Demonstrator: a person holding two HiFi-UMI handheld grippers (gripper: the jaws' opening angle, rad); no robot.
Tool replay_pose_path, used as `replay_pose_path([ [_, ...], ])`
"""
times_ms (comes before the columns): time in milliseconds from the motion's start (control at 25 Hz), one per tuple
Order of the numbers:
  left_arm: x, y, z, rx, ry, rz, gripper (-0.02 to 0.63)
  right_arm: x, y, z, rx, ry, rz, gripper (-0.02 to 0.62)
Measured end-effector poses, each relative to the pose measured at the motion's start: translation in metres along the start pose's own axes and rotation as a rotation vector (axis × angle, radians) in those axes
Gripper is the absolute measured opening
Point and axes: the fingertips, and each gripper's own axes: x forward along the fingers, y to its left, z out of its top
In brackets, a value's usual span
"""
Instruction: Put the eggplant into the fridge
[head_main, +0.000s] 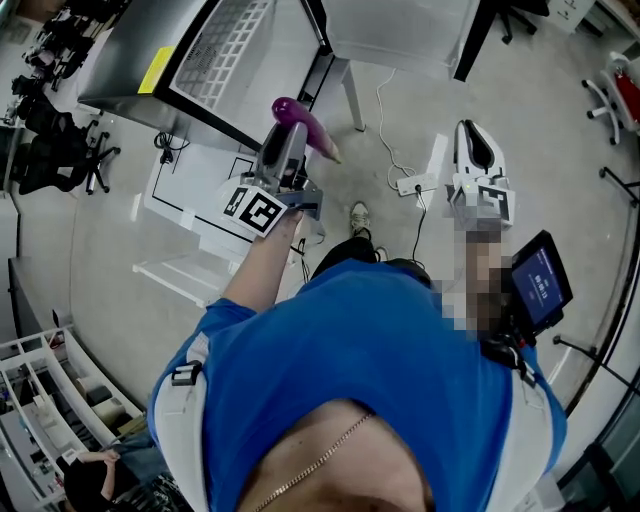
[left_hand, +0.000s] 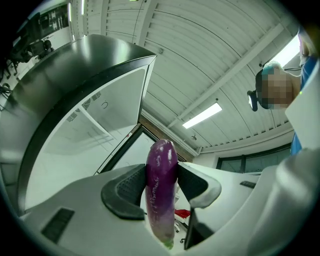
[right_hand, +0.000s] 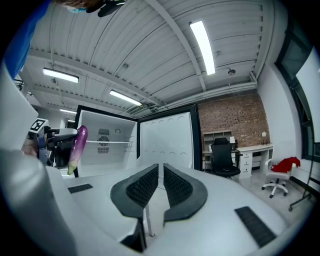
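An open fridge (head_main: 130, 50) fills the eleven o'clock corner of the head view, its door swung wide and a wire shelf showing inside, as a person in a blue shirt (head_main: 370, 350) stands facing it with a gripper in each hand. The left gripper (head_main: 288, 135), raised at twelve o'clock just short of the cabinet, is clamped on the eggplant (head_main: 305, 125). Both ribbed pads press the purple body at about mid-length, with the rounded end standing above the jaws and the paler, green-tipped stem end hanging below. The right gripper (right_hand: 160, 182), out at one o'clock and well apart from the fridge, carries nothing, its jaws drawn to a narrow slit. The eggplant looks light and fairly firm, but its glossy skin is likely slippery and the flesh would bruise under a hard squeeze. A hold across the thick middle, as here, seems the safest, since a grip nearer either tapering end could let it slide out on the way to the shelf.
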Motion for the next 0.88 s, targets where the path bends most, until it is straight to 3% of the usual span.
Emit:
replay_pose_path([
  [640, 0.075, 0.066, 0.001, -0.005, -0.002, 0.043, 0.209, 0.105, 0.026, 0.008, -0.057, 0.032, 0.148, 0.037],
  [880, 0.096, 0.093, 0.011, 0.042, -0.003, 0.084, 0.209, 0.154, 0.041, 0.012, -0.076, 0.041, 0.226, 0.037],
])
